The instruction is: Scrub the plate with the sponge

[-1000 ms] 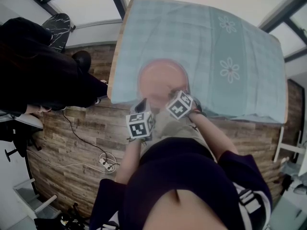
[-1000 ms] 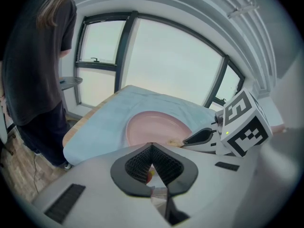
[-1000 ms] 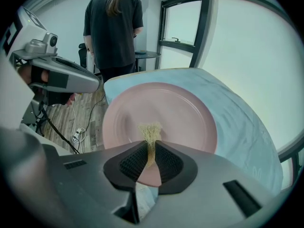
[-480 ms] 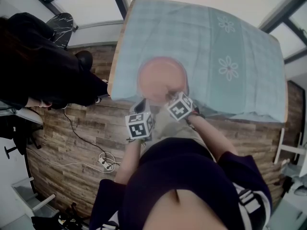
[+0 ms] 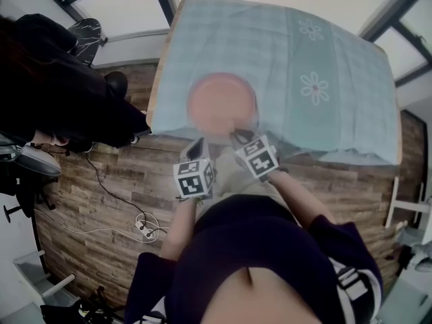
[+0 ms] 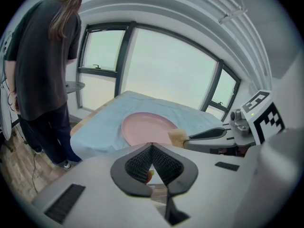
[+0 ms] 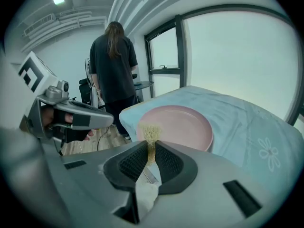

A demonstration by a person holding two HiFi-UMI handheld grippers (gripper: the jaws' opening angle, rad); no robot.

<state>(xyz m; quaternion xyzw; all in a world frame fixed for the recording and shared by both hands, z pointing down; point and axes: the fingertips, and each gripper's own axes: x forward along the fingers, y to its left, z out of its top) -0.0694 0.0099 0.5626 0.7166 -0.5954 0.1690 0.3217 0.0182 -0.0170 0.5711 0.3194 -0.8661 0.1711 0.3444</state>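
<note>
Our right tongs [image 7: 151,146] were clamped on the sponge [image 7: 151,131], soft and light, so we judged a firm mid-body pinch best; our left tongs [image 6: 151,148] were together, holding nothing; the plate [image 7: 183,127], stiff and probably slippery, lay on the table [image 5: 324,46] just ahead.

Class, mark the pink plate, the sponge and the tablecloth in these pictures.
pink plate [image 5: 219,103]: head view, centre of its bare face.
sponge [image 7: 150,133]: right gripper view, its frayed upper tip.
tablecloth [image 5: 223,39]: head view, plain checked area beyond the plate.
</note>
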